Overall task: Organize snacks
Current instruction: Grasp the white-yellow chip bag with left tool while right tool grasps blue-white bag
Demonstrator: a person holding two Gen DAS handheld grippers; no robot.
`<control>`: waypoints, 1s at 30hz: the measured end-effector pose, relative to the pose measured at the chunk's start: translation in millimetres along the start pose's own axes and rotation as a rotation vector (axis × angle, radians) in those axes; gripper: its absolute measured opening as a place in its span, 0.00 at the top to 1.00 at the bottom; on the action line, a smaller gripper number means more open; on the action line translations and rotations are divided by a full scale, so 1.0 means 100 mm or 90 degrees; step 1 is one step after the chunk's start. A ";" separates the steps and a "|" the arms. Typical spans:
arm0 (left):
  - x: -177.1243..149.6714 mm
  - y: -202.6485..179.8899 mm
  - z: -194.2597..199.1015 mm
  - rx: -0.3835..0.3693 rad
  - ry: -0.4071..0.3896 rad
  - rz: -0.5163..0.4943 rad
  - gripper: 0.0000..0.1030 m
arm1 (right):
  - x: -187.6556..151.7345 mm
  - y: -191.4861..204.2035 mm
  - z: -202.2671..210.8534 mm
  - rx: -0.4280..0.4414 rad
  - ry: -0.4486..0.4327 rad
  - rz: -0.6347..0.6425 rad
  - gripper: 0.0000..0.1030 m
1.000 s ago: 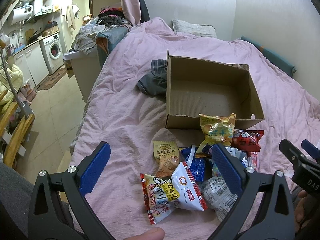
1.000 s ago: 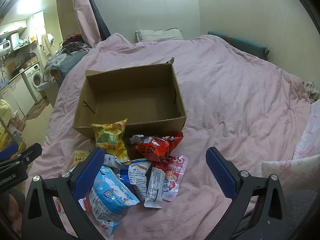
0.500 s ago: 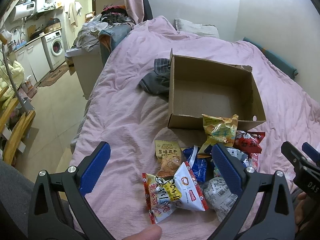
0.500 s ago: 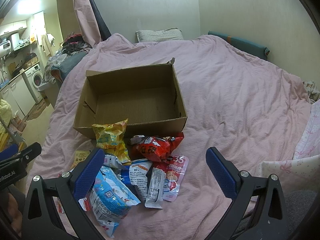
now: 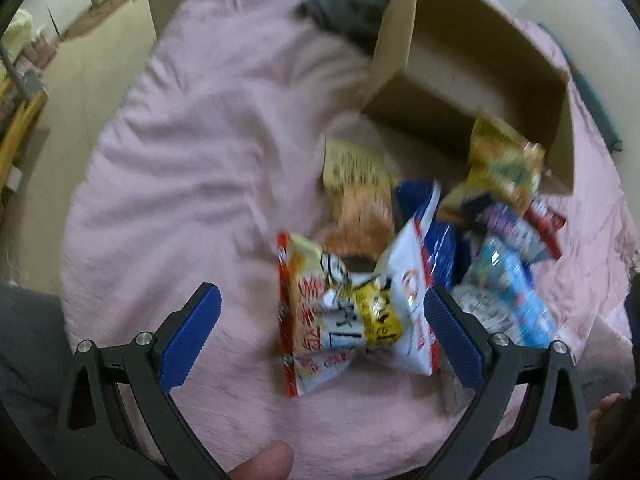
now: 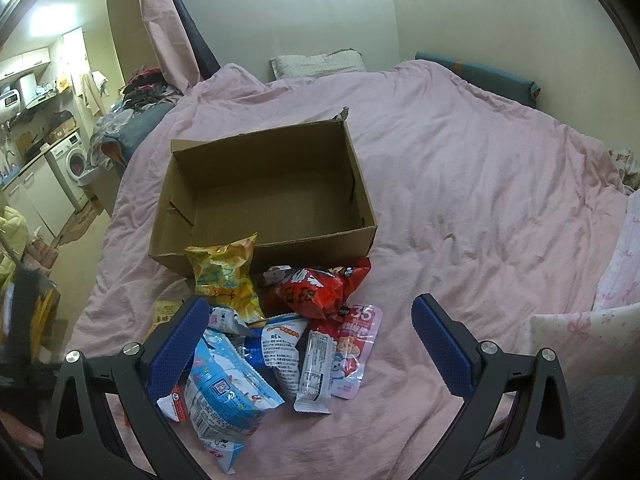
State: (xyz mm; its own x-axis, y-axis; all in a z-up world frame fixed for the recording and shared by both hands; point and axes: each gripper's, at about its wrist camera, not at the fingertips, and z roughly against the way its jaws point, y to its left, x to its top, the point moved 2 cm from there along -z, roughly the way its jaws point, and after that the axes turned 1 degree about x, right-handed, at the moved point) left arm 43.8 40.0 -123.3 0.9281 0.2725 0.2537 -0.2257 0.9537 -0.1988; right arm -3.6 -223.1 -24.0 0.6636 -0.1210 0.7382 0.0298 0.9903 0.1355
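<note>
A pink bedspread (image 6: 460, 184) is covered by an empty cardboard box (image 6: 264, 200), with snack packets (image 6: 280, 320) heaped against its near wall. The left gripper (image 5: 320, 332) and right gripper (image 6: 308, 344) are held spread above the heap, nothing gripped.

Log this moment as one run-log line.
left gripper: open, over crumpled snack packet | right gripper: open, above snack pile | cardboard box: empty
</note>
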 end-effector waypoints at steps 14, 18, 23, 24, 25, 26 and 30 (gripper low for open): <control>-0.24 -0.17 0.07 -0.038 0.034 -0.043 0.52 | -0.19 -0.20 -0.22 0.175 0.181 -0.166 0.03; -0.29 -0.11 0.33 -0.044 0.015 -0.043 0.53 | -0.54 -0.02 -0.45 0.249 0.311 -0.217 0.20; -0.32 -0.06 0.40 -0.041 0.011 -0.041 0.53 | -0.78 0.22 -0.70 0.234 0.369 -0.206 0.35; -0.28 -0.07 0.37 -0.038 0.006 -0.044 0.53 | -0.77 0.24 -0.72 0.233 0.373 -0.201 0.36; -0.26 -0.07 0.39 -0.034 -0.001 -0.048 0.53 | -0.78 0.29 -0.76 0.238 0.377 -0.198 0.42; -0.25 -0.07 0.40 -0.032 -0.007 -0.049 0.53 | -0.80 0.33 -0.79 0.240 0.381 -0.195 0.46; -0.23 -0.05 0.39 -0.029 -0.024 -0.054 0.53 | -0.81 0.41 -0.76 0.255 0.374 -0.187 0.70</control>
State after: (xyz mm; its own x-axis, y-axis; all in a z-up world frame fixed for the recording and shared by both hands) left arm 12.3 33.7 -90.7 0.9313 0.1958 0.3071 -0.1315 0.9671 -0.2179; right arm 0.3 -167.2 -128.7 0.9619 -0.2078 0.1778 0.0673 0.8099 0.5827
